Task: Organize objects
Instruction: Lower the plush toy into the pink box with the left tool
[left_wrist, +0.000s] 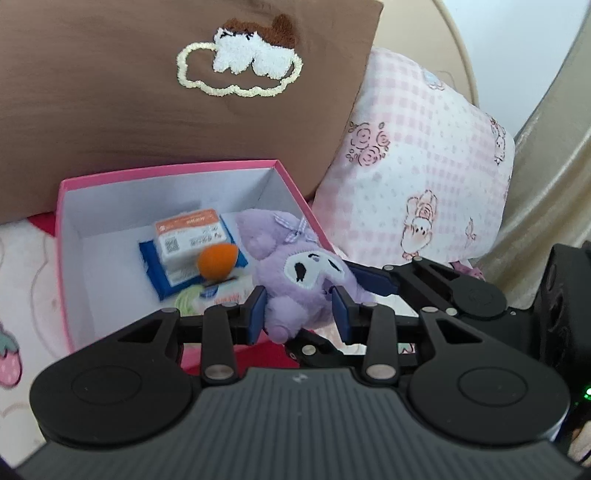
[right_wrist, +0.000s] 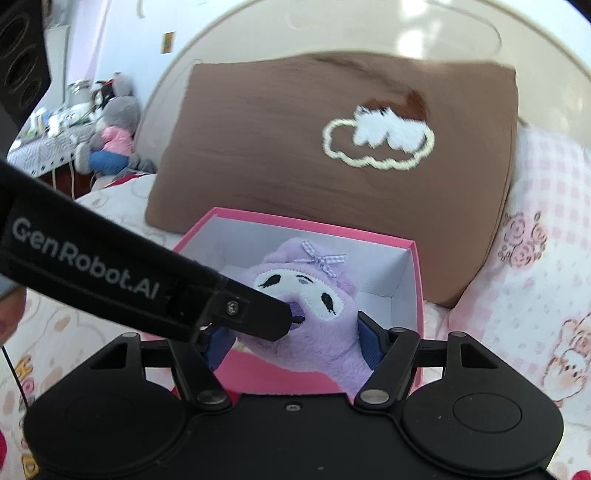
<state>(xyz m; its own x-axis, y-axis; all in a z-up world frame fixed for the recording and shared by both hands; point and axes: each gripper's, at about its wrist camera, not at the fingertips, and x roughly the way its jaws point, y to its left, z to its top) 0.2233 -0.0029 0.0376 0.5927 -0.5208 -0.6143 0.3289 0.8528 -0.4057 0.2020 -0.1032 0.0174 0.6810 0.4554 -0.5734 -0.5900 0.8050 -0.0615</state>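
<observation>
A purple plush toy (left_wrist: 295, 273) with a white face and a checked bow hangs over the near right rim of an open pink box (left_wrist: 166, 173). My left gripper (left_wrist: 301, 314) is shut on the plush's lower body. My right gripper (right_wrist: 295, 339) is also shut on the plush (right_wrist: 314, 306), holding it from the other side; its blue pads press the plush's sides. The left gripper's finger (right_wrist: 255, 314) crosses the right wrist view in front of the plush. The box (right_wrist: 415, 280) holds a small white-and-orange carton (left_wrist: 188, 236), a blue packet (left_wrist: 159, 269) and an orange ball (left_wrist: 218, 260).
A brown pillow (left_wrist: 110, 92) with a cloud embroidery stands behind the box. A pink checked pillow (left_wrist: 424, 166) lies to its right. The box sits on a white patterned bed cover (left_wrist: 29, 288). A grey stuffed toy (right_wrist: 110, 140) and a cluttered table are far left.
</observation>
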